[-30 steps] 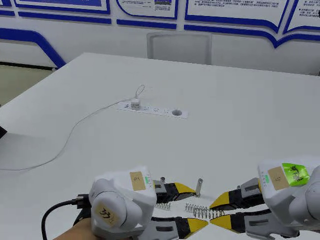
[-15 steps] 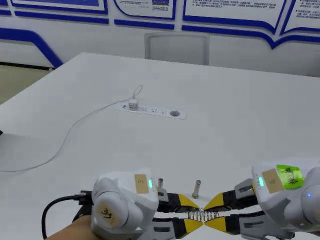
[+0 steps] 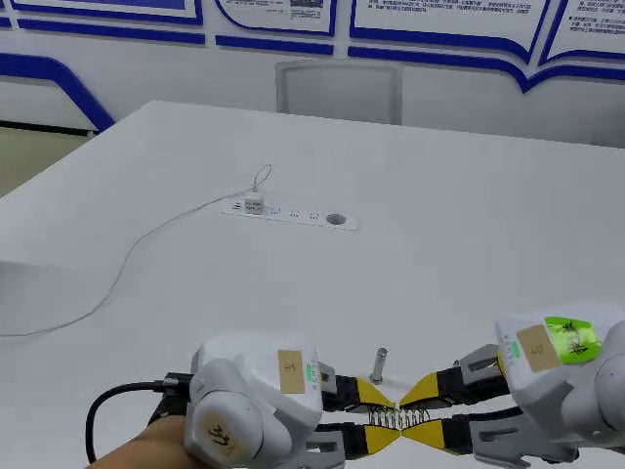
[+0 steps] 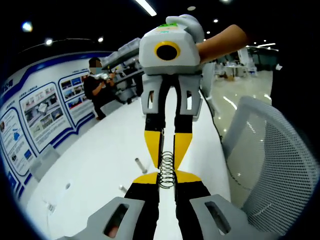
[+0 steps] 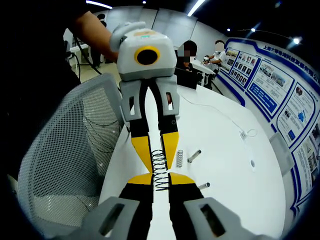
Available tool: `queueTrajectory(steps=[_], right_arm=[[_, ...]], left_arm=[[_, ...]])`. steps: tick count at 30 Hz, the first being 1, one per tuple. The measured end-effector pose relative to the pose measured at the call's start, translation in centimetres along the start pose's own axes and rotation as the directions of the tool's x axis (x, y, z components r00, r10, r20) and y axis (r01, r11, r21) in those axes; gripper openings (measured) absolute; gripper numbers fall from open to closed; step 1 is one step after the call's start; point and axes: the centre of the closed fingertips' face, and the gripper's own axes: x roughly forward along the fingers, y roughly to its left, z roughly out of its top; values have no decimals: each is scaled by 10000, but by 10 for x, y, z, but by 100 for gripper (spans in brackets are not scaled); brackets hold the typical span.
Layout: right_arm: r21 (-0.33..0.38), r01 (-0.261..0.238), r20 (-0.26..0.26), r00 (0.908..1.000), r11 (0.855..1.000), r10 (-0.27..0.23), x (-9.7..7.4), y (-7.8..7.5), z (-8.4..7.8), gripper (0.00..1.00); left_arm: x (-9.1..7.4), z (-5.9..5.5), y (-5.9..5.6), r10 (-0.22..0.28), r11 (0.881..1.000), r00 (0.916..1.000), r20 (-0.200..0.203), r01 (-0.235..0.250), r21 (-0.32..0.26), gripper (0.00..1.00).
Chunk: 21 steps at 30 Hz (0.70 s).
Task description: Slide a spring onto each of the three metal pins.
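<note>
Your left gripper (image 3: 379,418) and right gripper (image 3: 420,414) each pinch one end of spring (image 3: 395,420), just your side of upright pin (image 3: 379,364). That pin bare; likely all three threadings left.

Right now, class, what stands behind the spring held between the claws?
An upright pin stands on the table behind the spring. The left claw and its housing hide the table left of it.

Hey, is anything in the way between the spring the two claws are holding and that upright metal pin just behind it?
Nothing visible does. The spring is pinched between the left claw and the right claw, and bare white table lies between it and the upright metal pin.
</note>
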Motion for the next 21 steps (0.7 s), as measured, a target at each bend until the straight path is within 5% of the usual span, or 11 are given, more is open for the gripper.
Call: queueTrajectory(steps=[9, 21], right_arm=[[13, -45, -290, 9996, 10000, 45, -1, -2, -9, 14], [846, -123, 99, 9999, 9963, 115, -3, 0, -7, 11]], left_arm=[[-1, 2, -1, -304, 9995, 9995, 52, 304, 55, 10], [-3, 5, -2, -326, 9994, 9993, 192, 327, -57, 10]])
